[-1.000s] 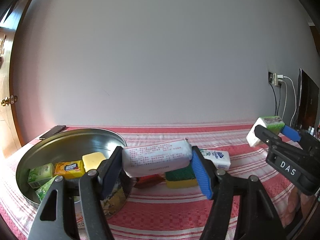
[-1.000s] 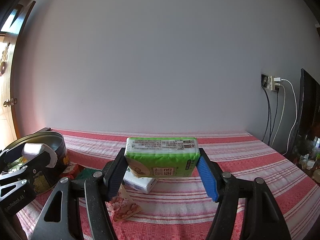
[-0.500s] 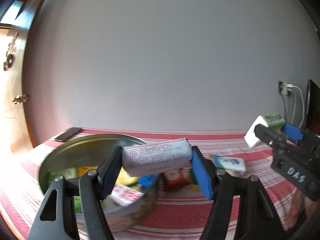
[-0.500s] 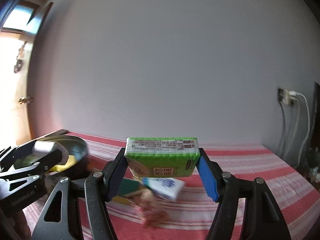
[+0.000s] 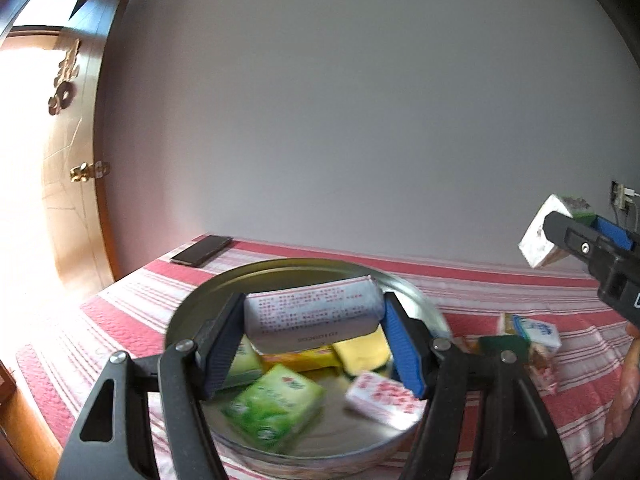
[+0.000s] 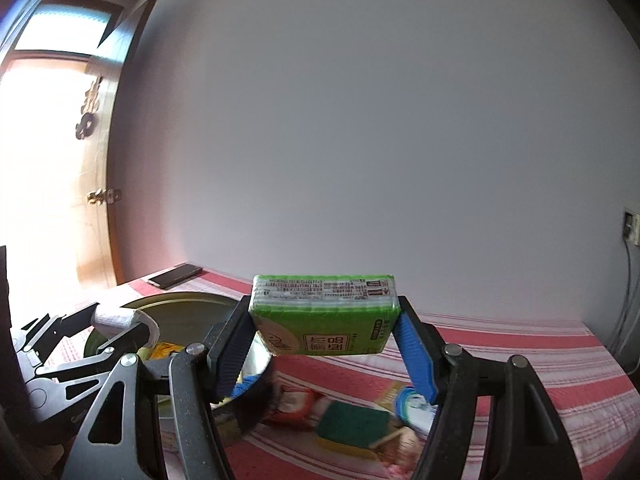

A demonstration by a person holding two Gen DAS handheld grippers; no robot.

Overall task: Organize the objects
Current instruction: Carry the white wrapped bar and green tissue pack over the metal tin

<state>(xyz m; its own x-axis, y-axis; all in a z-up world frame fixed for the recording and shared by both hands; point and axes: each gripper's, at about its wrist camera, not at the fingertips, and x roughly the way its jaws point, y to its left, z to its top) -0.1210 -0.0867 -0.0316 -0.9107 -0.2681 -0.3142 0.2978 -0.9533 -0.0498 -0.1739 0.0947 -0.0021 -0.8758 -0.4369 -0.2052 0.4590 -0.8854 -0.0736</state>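
The surface [image 5: 500, 284], covered in a red-and-white striped cloth, ends against a plain wall at the rear and at a corner on the left beside a wooden door [image 5: 60, 200]; a dark phone [image 5: 202, 251] lies near that corner. The striped area to the right of the items lies bare in the right wrist view. The left tool [image 5: 314, 330] is clamped on a white packet [image 5: 314, 316] printed with red text, held level above a round metal tin [image 5: 416, 294]. The tin contains a green packet [image 5: 274, 402], a yellow packet [image 5: 300, 358], a pale yellow block [image 5: 362, 352] and a white-and-red packet [image 5: 382, 400], all blurred. The right tool [image 6: 324, 340] grips a green tissue pack [image 6: 324, 324] by its ends, held above the surface to the right of the tin. Below it on the cloth lie a green sponge [image 6: 354, 420], a white-and-blue packet [image 6: 414, 402] and a red wrapper [image 6: 298, 402], just beside the tin wall.
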